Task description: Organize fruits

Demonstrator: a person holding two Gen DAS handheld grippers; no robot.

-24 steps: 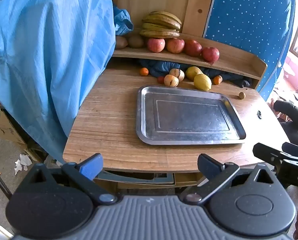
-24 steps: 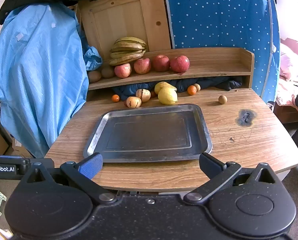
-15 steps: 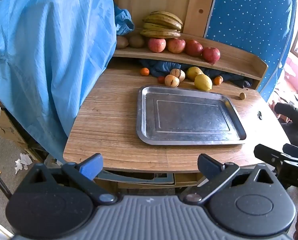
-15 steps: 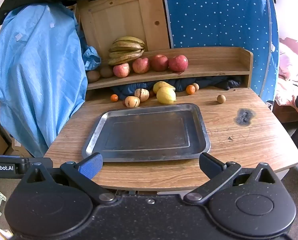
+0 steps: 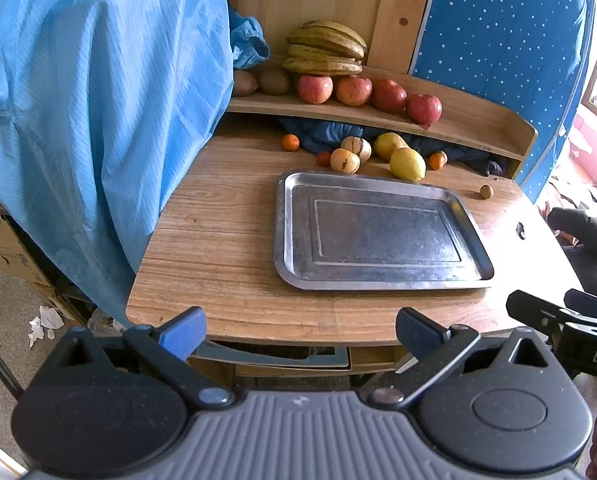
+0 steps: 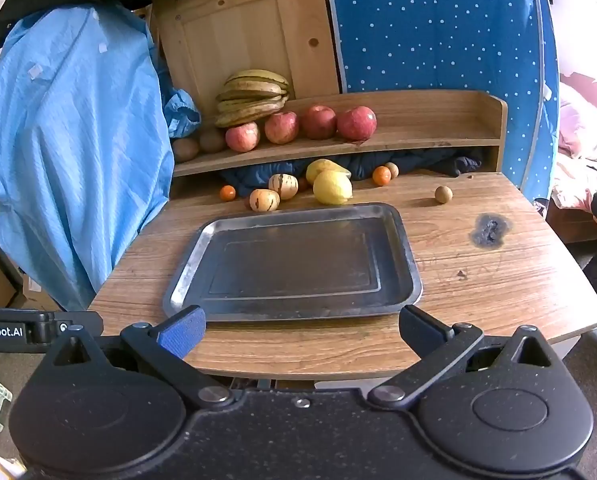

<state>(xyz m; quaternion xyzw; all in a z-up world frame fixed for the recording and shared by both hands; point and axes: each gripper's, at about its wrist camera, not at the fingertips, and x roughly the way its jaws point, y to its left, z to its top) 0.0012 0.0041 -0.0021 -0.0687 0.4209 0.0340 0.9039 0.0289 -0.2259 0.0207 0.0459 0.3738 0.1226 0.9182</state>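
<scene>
A: Grippers rn?

B: Left gripper (image 5: pixel 298 330) has its jaws spread wide, nothing in it, hovering off the near edge of the table (image 5: pixel 218 216). Right gripper (image 6: pixel 300 330) same: spread, nothing held, just short of the tray (image 6: pixel 412 272).

A: Tray status?

B: Metal, flat, nothing on it, mid-table. Fruit sits behind it: lemon (image 6: pixel 332 188) touching or nearly touching the far rim, pear (image 6: pixel 322 168) right behind that, two striped melons (image 6: pixel 274 194) to its left, small oranges (image 6: pixel 381 176) either side, one little brown fruit (image 6: pixel 443 194) alone at right. Apples (image 6: pixel 318 122) and bananas (image 6: pixel 252 98) up on the shelf (image 6: pixel 438 124).

A: How'll they handle?

B: My guess: lemon's firm, waxy, prob rolls, so pinch across the fat middle, not the tips. Pear's softer, bruises, go light on the belly. Small oranges are light, easy to squirt out of the pads (image 6: pixel 182 332), so centre them. Bananas look heaviest; grab the bunch near the stem end.
</scene>
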